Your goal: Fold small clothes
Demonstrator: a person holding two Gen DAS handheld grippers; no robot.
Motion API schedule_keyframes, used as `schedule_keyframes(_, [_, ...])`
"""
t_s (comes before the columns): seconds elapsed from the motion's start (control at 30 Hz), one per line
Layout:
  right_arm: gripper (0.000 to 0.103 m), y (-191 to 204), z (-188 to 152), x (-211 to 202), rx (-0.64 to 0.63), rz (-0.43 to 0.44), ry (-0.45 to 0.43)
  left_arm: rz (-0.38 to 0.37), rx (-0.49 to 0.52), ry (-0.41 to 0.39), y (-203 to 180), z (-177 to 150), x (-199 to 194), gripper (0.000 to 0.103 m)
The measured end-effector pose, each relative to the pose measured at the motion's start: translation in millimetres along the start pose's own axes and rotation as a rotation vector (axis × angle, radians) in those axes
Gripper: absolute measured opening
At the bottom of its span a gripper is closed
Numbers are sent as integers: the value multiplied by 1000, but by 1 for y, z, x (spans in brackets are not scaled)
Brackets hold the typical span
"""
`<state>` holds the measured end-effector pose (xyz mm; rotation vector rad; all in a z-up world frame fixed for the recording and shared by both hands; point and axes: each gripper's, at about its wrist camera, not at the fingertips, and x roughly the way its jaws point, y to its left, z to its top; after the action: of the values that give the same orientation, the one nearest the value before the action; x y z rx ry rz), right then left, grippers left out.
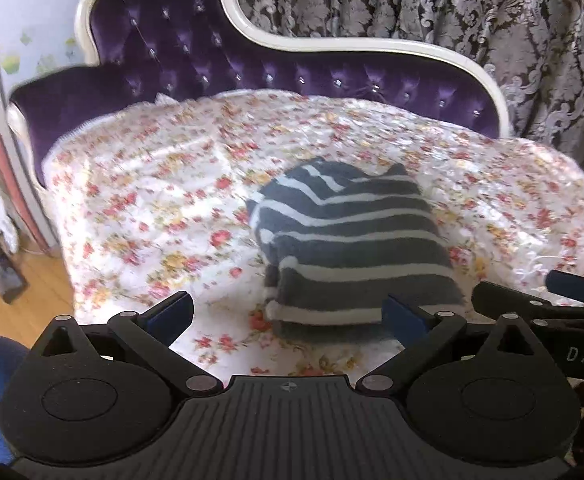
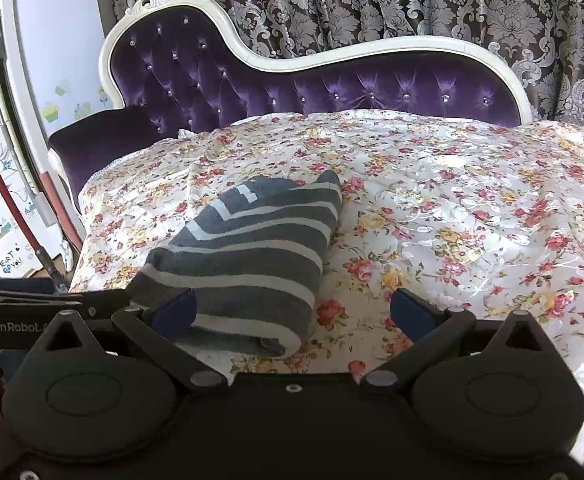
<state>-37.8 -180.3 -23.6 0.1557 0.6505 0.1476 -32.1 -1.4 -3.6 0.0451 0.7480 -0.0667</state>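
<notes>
A small grey garment with white stripes (image 1: 348, 240) lies folded into a thick bundle on the floral bedspread (image 1: 151, 208). In the right wrist view the same garment (image 2: 251, 252) sits left of centre. My left gripper (image 1: 287, 312) is open, just in front of the bundle's near edge, nothing between its blue-padded fingers. My right gripper (image 2: 292, 312) is open too, its left finger lying against the bundle's near edge and its right finger over bare bedspread (image 2: 472, 220). The right gripper's fingers (image 1: 532, 304) also show at the right edge of the left wrist view.
A purple tufted chaise back (image 2: 251, 76) with a white frame runs behind the bedspread. Patterned curtains (image 2: 412, 0) hang beyond it. A wooden floor (image 1: 7, 300) and a red-handled tool (image 2: 7, 184) lie to the left. The bedspread spreads wide to the right of the garment.
</notes>
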Motion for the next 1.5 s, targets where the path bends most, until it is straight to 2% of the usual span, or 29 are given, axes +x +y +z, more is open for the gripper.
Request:
schedule_keyframes(0.27, [102,9,3,-6,-50,-37,3,76,26,-19,-5,3,-10,102])
schedule_keyframes(0.4, [102,14,3,-11,-69,-26,-28,64,10,-1,-3,3,-9,101])
schedule_keyframes(0.53, [102,13,3,-16,-19,-41,-51,28,-32,25,4,3,-8,101])
schedule_keyframes(0.63, [102,10,5,-15,17,-44,-37,33,-50,35,7,2,-7,101])
schedule_keyframes(1.0, [102,12,4,-14,18,-15,-3,36,-74,81,16,-3,3,101])
schedule_keyframes(1.5, [102,11,0,-8,35,-41,35,84,-73,104,27,-4,11,101])
